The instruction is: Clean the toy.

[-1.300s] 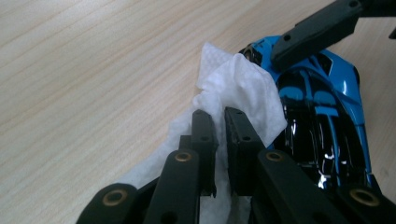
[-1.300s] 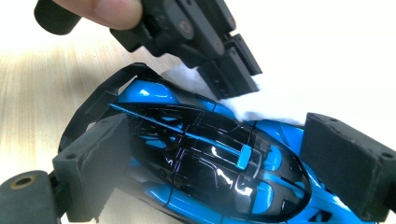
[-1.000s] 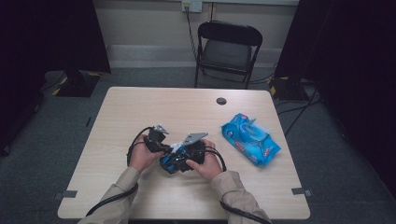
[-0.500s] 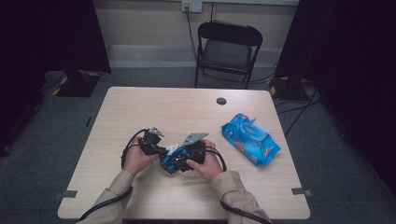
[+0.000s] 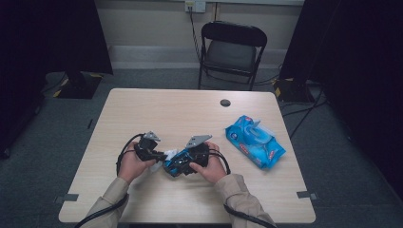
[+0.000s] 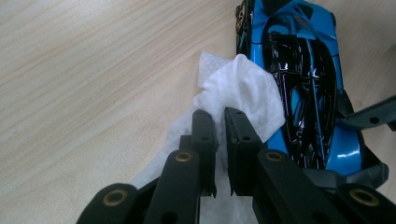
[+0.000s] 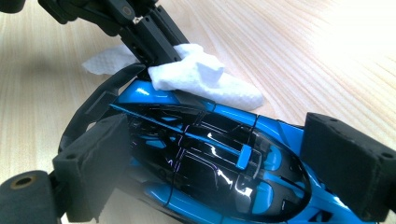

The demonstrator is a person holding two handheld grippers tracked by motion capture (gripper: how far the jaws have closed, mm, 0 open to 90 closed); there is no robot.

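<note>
A blue and black toy car (image 7: 210, 163) lies on the wooden table (image 5: 190, 114), with my right gripper (image 7: 219, 158) shut on it, one pad on each flank. My left gripper (image 6: 220, 114) is shut on a crumpled white wipe (image 6: 243, 88) that rests against the car's (image 6: 303, 70) side edge near one end. In the right gripper view, the left gripper (image 7: 154, 42) comes in from the top left with the wipe (image 7: 205, 74) draped over the car's edge. In the high view, both grippers, left (image 5: 157, 154) and right (image 5: 183, 164), meet near the table's front middle.
A blue pack of wipes (image 5: 254, 141) lies on the table to the right of the hands. A small black disc (image 5: 225, 102) sits near the far edge. A black folding chair (image 5: 233, 47) stands behind the table.
My left gripper has slid a little to the left with the wipe in it. The right gripper and the car have stayed put.
</note>
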